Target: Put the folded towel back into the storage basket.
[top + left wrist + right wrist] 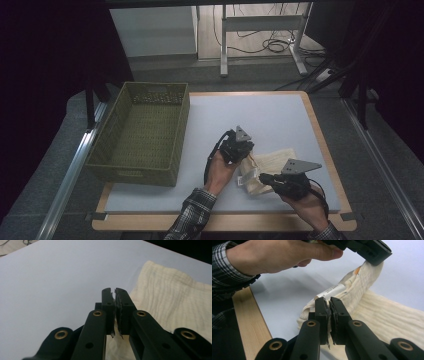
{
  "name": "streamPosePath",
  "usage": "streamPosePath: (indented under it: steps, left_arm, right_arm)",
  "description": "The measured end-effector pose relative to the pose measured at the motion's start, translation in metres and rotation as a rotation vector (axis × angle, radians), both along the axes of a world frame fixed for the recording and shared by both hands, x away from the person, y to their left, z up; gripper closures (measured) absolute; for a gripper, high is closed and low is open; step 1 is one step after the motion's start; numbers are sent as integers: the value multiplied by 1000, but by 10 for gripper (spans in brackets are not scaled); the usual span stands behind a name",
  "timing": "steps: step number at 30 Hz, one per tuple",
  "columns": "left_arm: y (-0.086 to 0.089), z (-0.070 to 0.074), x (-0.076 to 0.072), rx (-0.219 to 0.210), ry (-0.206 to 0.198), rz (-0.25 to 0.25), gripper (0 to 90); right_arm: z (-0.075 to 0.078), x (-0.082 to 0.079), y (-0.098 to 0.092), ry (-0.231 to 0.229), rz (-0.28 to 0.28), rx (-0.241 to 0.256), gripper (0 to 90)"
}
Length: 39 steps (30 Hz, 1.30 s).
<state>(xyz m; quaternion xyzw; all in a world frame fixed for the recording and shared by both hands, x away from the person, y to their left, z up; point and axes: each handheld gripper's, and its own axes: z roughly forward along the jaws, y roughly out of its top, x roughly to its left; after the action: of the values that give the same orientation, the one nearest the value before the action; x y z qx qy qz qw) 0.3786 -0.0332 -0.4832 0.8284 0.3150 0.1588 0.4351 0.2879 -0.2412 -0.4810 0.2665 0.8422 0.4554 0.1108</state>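
While a person works two hand-held grippers over a pale grey surface (280, 115), a cream waffle-knit cloth (272, 161) with a white label (329, 291) lies near the front right of the surface, well apart from the olive woven basket (120, 145) that stands empty at the far left. In the right gripper view the left gripper (372, 252) pinches one edge of the cloth and holds that edge up off the surface, so the fabric hangs from it in a ridge. The left gripper's own view shows its jaws nearly closed, a thin sliver of something between the pads, with the cloth just beside and below them. The right gripper (329, 306) hovers low at the near edge of the cloth, its jaws drawn narrow; whether fabric is caught between them cannot be told. The step in hand looks like a fold, or a gather ahead of a move to the basket, with one side raised and the second grip being set. The next move likely calls for a firm hold by the right gripper on the near edge, then both hands lifting level so the cloth does not slip or bunch.
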Motion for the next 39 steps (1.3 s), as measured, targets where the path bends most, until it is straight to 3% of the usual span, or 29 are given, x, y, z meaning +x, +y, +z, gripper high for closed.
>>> streamPosePath:
  steps: [20, 39]
  left_arm:
    - [-36, 4, 13, -27, -5, -63, 861]
    - [-87, 6, 25, 33, -26, -125, 860]
  right_arm:
    - [0, 1, -42, 8, -98, 18, 850]
    - [-5, -1, -82, 9, -197, 16, 849]
